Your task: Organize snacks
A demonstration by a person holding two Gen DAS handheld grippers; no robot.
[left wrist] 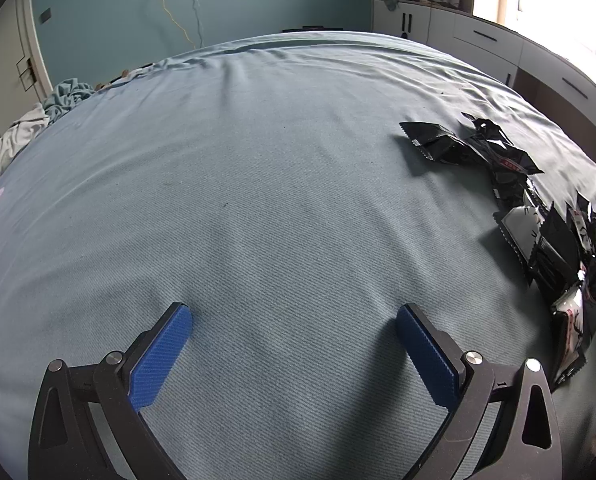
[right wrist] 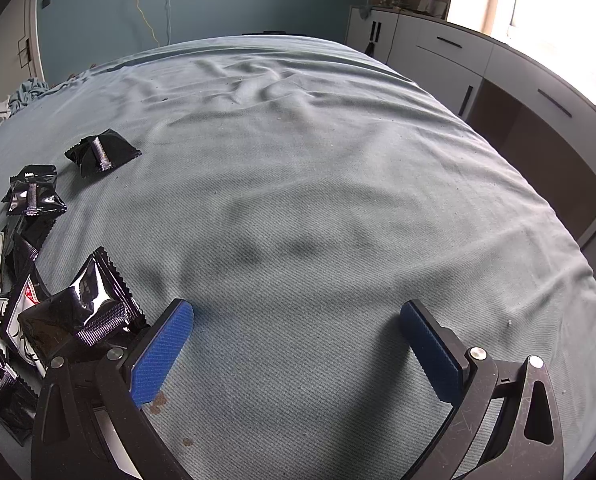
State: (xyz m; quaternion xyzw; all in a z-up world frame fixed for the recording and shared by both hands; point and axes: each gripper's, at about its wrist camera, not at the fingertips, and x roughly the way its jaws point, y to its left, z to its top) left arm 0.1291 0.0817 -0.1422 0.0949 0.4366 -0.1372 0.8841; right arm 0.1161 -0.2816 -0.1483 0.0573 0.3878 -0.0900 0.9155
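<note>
Several black and white snack packets (left wrist: 554,248) lie scattered along the right side of the bed in the left wrist view, one black packet (left wrist: 438,142) set apart at the far end. My left gripper (left wrist: 294,316) hangs open over bare sheet, well left of them. In the right wrist view the same packets (right wrist: 58,312) are heaped at the lower left, with two single black packets (right wrist: 102,152) (right wrist: 34,196) lying farther back. My right gripper (right wrist: 298,314) is open with nothing between its blue pads; its left finger (right wrist: 162,352) sits right beside the nearest black packet.
A grey-blue sheet (left wrist: 258,184) covers the bed, wrinkled toward the far side (right wrist: 258,80). Crumpled clothes (left wrist: 26,136) lie at the far left edge. White drawers and a desk (right wrist: 518,92) run along the right wall under a bright window. Small brown stains (right wrist: 158,400) mark the sheet.
</note>
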